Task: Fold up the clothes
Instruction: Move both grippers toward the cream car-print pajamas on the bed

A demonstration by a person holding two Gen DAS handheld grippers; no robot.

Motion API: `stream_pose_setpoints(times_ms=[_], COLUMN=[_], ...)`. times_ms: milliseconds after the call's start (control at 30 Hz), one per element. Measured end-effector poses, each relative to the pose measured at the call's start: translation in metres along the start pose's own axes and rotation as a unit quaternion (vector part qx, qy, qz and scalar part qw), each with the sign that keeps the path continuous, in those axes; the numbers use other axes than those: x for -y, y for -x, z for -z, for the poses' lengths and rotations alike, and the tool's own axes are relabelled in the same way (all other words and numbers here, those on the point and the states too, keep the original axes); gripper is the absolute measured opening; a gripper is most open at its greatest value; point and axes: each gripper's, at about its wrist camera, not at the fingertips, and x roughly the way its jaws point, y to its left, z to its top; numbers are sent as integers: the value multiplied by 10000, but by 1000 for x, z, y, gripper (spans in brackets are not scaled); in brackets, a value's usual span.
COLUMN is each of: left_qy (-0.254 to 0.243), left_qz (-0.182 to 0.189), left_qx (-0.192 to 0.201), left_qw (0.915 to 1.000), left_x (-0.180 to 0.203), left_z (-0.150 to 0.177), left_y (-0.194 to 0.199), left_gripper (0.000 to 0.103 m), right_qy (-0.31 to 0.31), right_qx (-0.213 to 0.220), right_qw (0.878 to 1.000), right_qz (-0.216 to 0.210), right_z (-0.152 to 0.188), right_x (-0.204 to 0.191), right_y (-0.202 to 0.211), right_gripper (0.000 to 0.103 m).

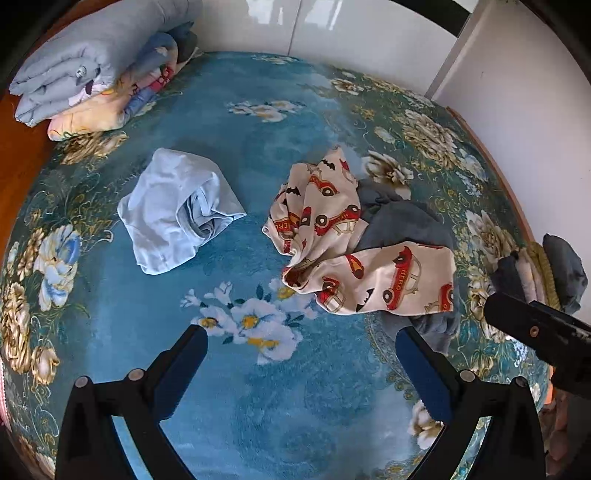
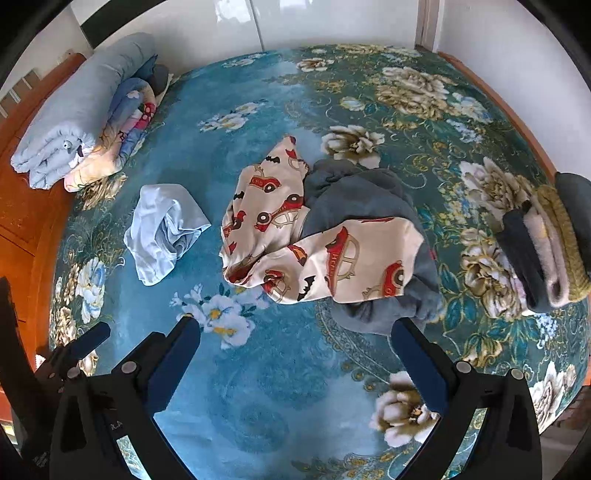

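A crumpled cream garment printed with red cars (image 1: 343, 243) (image 2: 295, 243) lies on a blue floral bedspread (image 1: 258, 387) (image 2: 266, 369), draped over a bunched grey-blue garment (image 1: 402, 225) (image 2: 362, 206). To its left sits a rumpled light-blue garment (image 1: 177, 210) (image 2: 164, 229). My left gripper (image 1: 301, 343) hangs open above the bedspread, short of the pile, nothing between its fingers. My right gripper (image 2: 295, 336) is also open and empty, its right fingertip (image 2: 402, 328) close to the grey cloth's near edge. The left gripper's tip (image 2: 88, 339) shows at the right wrist view's lower left.
Folded bedding and quilts (image 1: 92, 70) (image 2: 85, 114) are stacked at the far left corner. A small stack of folded clothes (image 1: 543, 273) (image 2: 546, 251) rests at the right edge. A wooden bed frame (image 2: 26, 206) borders the left; white walls (image 1: 332, 26) stand behind.
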Motion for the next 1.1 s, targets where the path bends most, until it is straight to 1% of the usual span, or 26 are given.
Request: stream_pose_setpoints(times_ms=[233,333,467,533,733,867,1000,1100], left_qy=[71,-41,-198,-223,-24,85,178,353], left_qz=[36,107,62,48,15,49,177,475], left_qx=[-359,-262,-404,-495,-596,-588,-581,-641], left_qw=[9993,9996,9990,9985,9982,9982,9980,9962], left_x=[-8,-16,-24,-31,-48,-48,-51,-51], left_z=[-20,-11,-16,-12,-19,-18,-20,-18], left_y=[-28,-47,-64,-77,-90,-95,-99,-103], left_gripper=[103,103,103,103,103,103,103,103], right_qy=[197,282,365,405,522,557,549,528], right_qx=[-138,-197,-248,-270,-338,-376,-421,-396], right_qw=[9996,9993,9989,9987,9979,9976,9975,9978], right_qz=[111,158,171,173,179,164,137,83], right_z=[-17,-24,-26,-26,-27,-25,-23,-24], right_x=[-5,-8,-12,-15,-22,-25,-24,-23], right_y=[-41,-58,-75,-82,-105,-118,-127,-131], right_gripper=[103,103,103,103,103,103,103,103])
